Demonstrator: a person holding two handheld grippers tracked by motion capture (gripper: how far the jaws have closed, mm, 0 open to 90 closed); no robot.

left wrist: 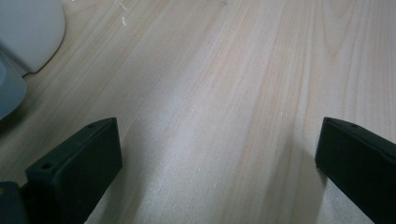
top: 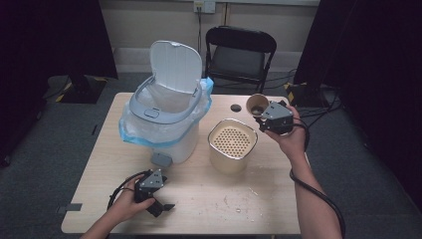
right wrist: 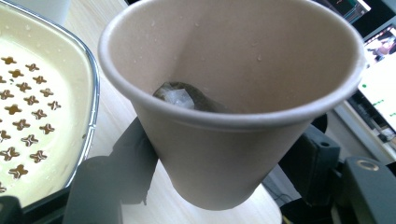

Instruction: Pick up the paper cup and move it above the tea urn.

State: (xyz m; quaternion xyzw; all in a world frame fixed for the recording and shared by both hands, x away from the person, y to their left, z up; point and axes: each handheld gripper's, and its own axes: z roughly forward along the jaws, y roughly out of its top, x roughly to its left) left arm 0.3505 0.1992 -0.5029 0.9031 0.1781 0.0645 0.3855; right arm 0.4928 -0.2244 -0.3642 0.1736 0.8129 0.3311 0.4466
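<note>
While the right gripper [top: 263, 117] pinches a paper cup [top: 257, 104] right of centre in the high view, the left gripper [top: 158, 198] rests low at the lower left, jaws spread with nothing between them.

Seen in the right gripper view, the cup [right wrist: 233, 112] is matte beige paper, round with a rolled rim and tilted, with small drops on its inner wall and a wet crumpled piece [right wrist: 180, 98] at the bottom; both black jaws press on its sides. Just beside it, lower left, stands a cream container with rounded corners [top: 231, 144] whose insert has small cross-shaped holes. A white pedal bin [top: 166, 107] with raised ribbed lid and blue-edged plastic liner stands left of centre on the pale wooden table [top: 209, 199]. A black folding chair [top: 240, 52] is behind.
</note>
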